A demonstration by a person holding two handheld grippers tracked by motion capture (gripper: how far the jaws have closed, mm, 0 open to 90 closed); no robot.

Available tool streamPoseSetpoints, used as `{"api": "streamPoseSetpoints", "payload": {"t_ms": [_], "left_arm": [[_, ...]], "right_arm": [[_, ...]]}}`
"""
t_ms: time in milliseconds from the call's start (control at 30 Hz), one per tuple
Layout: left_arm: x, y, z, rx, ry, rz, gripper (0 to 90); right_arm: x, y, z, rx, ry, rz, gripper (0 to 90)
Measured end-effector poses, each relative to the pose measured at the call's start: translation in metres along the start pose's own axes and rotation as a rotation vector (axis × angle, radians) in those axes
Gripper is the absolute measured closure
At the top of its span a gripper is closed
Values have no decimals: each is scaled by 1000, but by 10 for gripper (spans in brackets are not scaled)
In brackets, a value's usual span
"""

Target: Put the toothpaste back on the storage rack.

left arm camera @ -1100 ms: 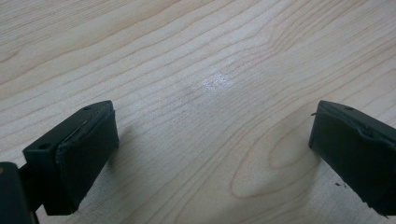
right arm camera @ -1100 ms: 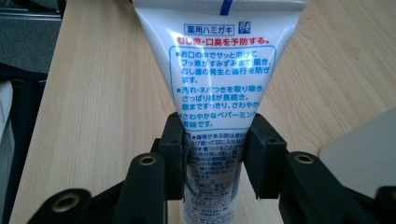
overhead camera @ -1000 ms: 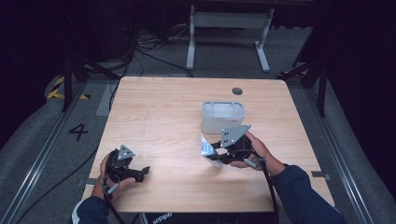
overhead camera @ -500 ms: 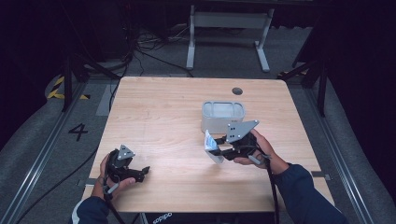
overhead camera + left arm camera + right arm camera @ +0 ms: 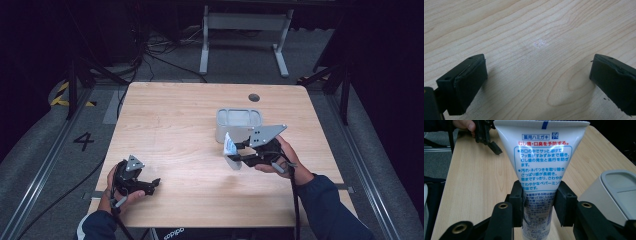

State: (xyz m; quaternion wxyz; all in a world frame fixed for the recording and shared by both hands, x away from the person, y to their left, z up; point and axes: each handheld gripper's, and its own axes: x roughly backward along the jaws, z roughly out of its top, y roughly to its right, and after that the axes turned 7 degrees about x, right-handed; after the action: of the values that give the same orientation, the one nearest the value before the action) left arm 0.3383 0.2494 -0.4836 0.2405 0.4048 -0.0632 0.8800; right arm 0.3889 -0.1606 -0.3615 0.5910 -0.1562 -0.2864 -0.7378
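1. Pinching a white toothpaste tube (image 5: 541, 170), right gripper (image 5: 237, 152) holds it just beside the grey container (image 5: 239, 125), flat end up.
2. Left gripper (image 5: 536, 75), jaws spread, sits well apart from that container.

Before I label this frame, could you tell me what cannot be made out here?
- Toothpaste tube: its cap end is cut off by the bottom edge of the right gripper view, below the right gripper.
- Grey container: contents too small to tell in the high view; cropped in the right gripper view.
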Motion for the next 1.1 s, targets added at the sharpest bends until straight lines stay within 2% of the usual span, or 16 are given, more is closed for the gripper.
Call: {"api": "streamPoseSetpoints", "payload": {"t_ms": [1100], "left_arm": [[0, 0, 0, 1, -1, -1, 18]], "right_arm": [[34, 14, 6, -40, 110, -117, 650]]}}
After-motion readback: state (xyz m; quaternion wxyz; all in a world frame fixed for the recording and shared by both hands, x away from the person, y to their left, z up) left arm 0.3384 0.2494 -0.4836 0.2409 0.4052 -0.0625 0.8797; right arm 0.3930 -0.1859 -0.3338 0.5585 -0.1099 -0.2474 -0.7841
